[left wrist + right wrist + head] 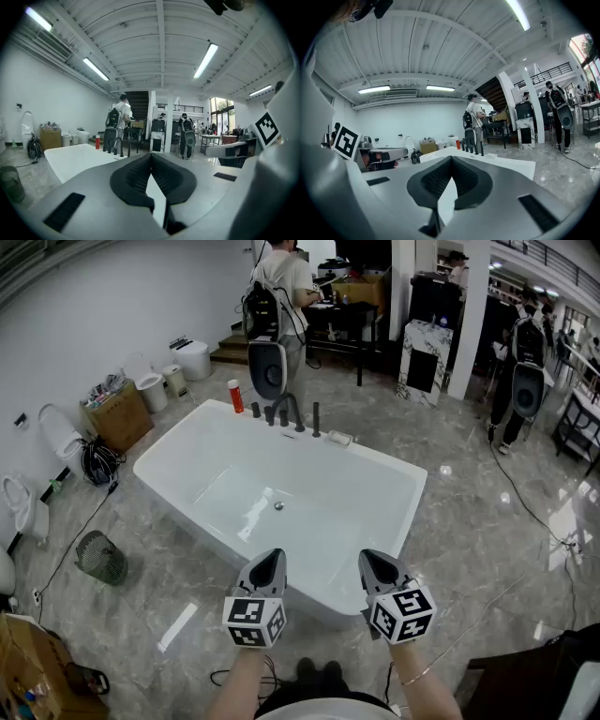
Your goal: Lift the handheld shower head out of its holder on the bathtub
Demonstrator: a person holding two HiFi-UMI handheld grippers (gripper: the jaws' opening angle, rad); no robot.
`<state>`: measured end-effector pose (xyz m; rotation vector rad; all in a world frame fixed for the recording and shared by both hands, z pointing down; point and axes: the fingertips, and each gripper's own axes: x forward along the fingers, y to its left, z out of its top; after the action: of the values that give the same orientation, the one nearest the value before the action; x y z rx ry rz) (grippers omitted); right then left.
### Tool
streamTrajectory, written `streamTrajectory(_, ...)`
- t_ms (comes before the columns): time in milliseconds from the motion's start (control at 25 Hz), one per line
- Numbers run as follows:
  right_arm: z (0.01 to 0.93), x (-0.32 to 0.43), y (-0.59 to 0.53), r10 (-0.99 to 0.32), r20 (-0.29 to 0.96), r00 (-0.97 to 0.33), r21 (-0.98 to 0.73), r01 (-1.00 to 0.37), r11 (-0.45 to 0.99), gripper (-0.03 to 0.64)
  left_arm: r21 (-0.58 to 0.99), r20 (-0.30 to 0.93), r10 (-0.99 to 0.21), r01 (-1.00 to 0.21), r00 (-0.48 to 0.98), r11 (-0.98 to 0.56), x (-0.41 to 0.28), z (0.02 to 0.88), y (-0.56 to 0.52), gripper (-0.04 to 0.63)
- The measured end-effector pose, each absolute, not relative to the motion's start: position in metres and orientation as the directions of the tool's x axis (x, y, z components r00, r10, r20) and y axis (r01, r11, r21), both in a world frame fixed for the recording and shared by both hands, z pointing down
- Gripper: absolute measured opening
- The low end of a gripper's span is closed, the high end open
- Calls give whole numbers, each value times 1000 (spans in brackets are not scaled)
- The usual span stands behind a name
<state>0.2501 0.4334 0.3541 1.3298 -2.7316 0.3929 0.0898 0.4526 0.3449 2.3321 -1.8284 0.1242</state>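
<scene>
Standing at the near end of the bathtub (386,463), the person holds both tools low and side by side over its near rim, well short of the fittings. The left tongs (271,561) are pressed together with nothing between the ribbed pads, as the left gripper view shows (151,159), and the right tongs (375,561) are likewise closed on nothing (451,161). Beyond them the white basin lies bare down to its drain (278,506). On the far rim stands a row of dark fittings: a curved spout (287,407) with short knobs beside it and, just to its right, a slim upright piece that is most likely the handheld shower head (316,420) sitting in its holder, though it is too small to be sure. A red bottle (235,396) stands at the left end of that row. Behind the tub a person with a backpack (277,287) faces away. Judged from this, the task has hardly begun: the shower head is untouched and the whole length of the tub lies between it and the tongs. What remains is to walk or reach round to the far rim, open one pair of tongs, close them on the handle and draw it up out of the holder.
</scene>
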Motion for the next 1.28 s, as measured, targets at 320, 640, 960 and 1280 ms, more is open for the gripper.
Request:
streamTrajectory(320, 353, 257, 431, -755, 169, -634, -196, -772, 605, 5, 79, 170, -958, -972, 230, -219, 95, 345, 451, 20)
streamTrajectory(640, 356, 266, 430, -733, 161, -661, -205, -749, 630, 6, 70, 167, -964, -978, 206, -197, 106, 347, 453, 20)
streamTrajectory(960, 354, 254, 409, -717, 152, -680, -223, -730, 646, 7, 61, 184, -964, -981, 191, -183, 98, 350, 437, 20)
streamTrajectory(1280, 351, 238, 356, -713, 145, -685, -212, -726, 654, 8, 66, 184, -961, -978, 209, -200, 86, 355, 380, 20)
